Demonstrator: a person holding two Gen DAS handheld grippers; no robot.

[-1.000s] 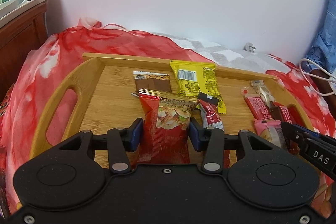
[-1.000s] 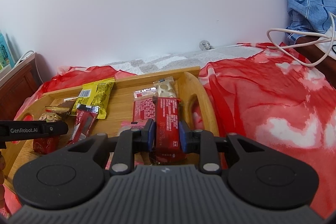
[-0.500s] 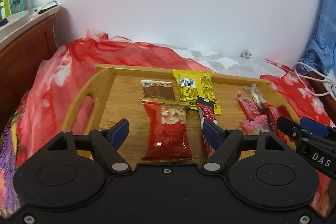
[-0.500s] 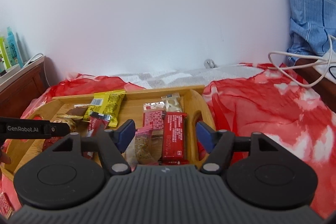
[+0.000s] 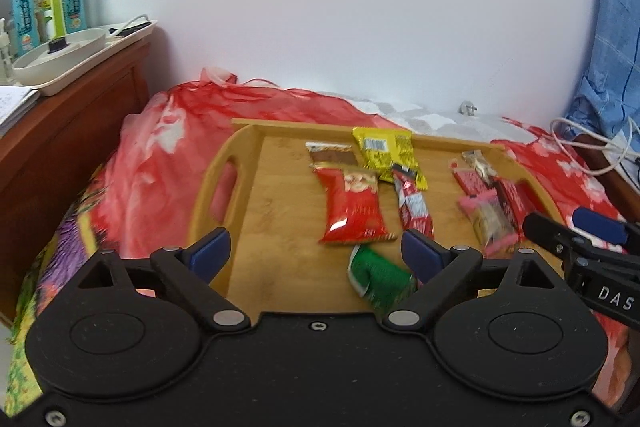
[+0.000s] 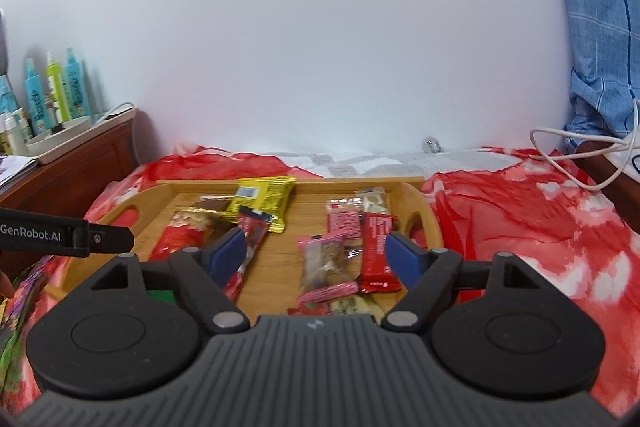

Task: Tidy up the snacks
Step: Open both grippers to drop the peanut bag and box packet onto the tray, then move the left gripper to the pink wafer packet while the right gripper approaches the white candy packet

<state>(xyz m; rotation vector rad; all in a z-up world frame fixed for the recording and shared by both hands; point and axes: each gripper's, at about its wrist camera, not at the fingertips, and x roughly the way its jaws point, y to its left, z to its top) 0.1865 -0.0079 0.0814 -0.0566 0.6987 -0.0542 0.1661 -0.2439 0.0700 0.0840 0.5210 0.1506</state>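
Both grippers' fingers newly apart, snacks released.

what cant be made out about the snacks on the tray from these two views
- Green packet: in the left wrist view its near end is hidden behind the left gripper; blurred, label unreadable.
- Pale packet at the tray's near edge: in the right wrist view the right gripper body cuts it off.
- Print on the yellow packet: too small to read.
- Brown packet: partly covered by neighbours, right wrist view.
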